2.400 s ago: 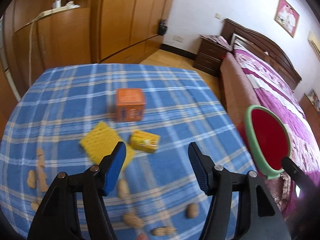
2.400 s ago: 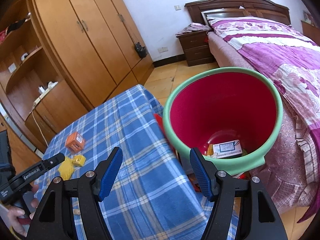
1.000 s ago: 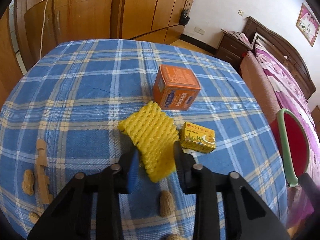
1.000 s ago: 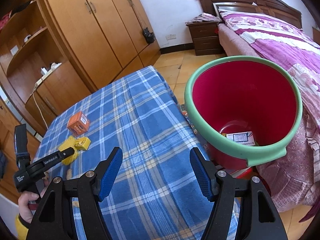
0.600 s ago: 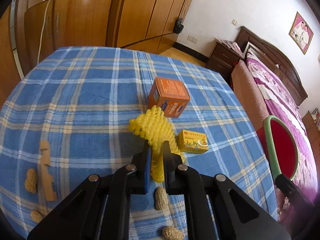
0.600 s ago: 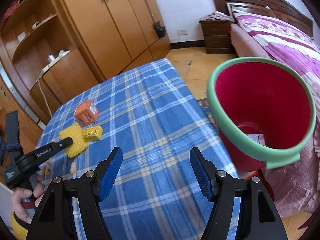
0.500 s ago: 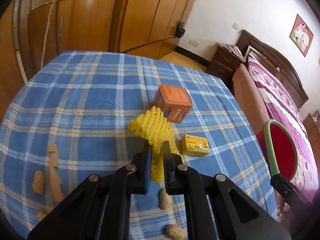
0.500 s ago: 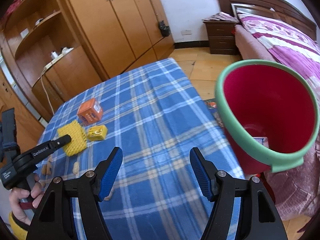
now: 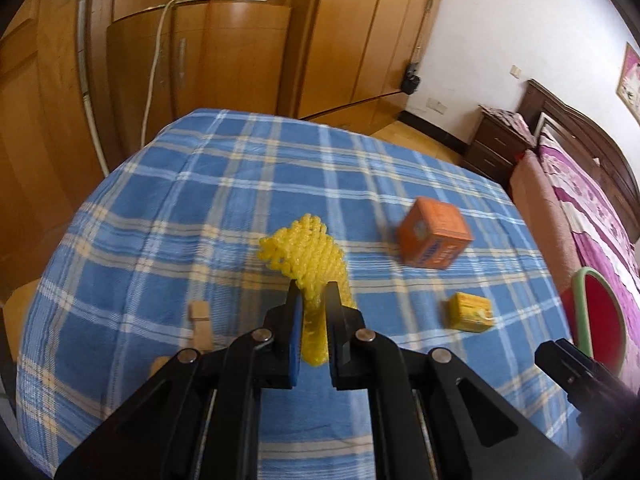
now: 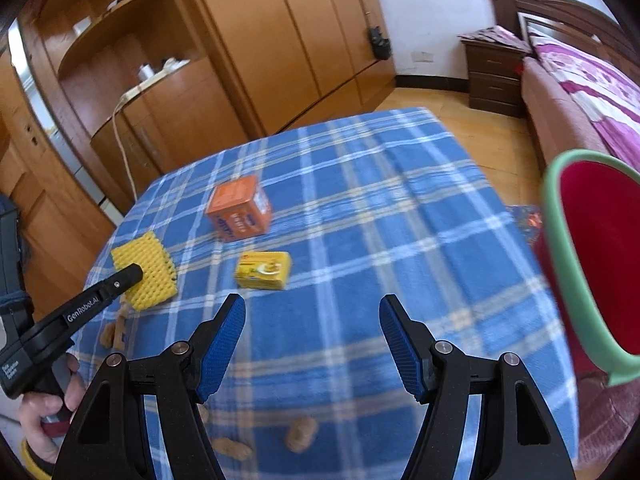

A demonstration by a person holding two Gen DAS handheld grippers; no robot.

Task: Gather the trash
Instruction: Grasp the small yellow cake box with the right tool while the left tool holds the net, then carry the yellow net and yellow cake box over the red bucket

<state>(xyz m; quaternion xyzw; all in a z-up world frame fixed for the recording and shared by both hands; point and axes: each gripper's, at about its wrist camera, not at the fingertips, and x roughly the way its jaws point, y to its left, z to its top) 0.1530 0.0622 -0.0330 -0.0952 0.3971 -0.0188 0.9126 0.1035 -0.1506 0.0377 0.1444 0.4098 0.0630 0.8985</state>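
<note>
Our left gripper (image 9: 313,300), open earlier, now pinches the yellow foam net (image 9: 306,254) lifted off the worktop (image 9: 200,200); our right gripper (image 10: 312,322) stays open, nearer the yellow box (image 10: 263,269).

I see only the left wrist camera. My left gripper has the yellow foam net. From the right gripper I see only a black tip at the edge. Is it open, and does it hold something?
Observer: The right gripper is open, with nothing between its fingers.
Operator: What lies in front of it?
Observer: The small yellow box lies on the tablecloth just beyond the fingertips, not touched.
Operator: Is there other trash near it that I miss?
Observer: Yes, peanuts lie on the cloth below the right gripper, close to its camera.
</note>
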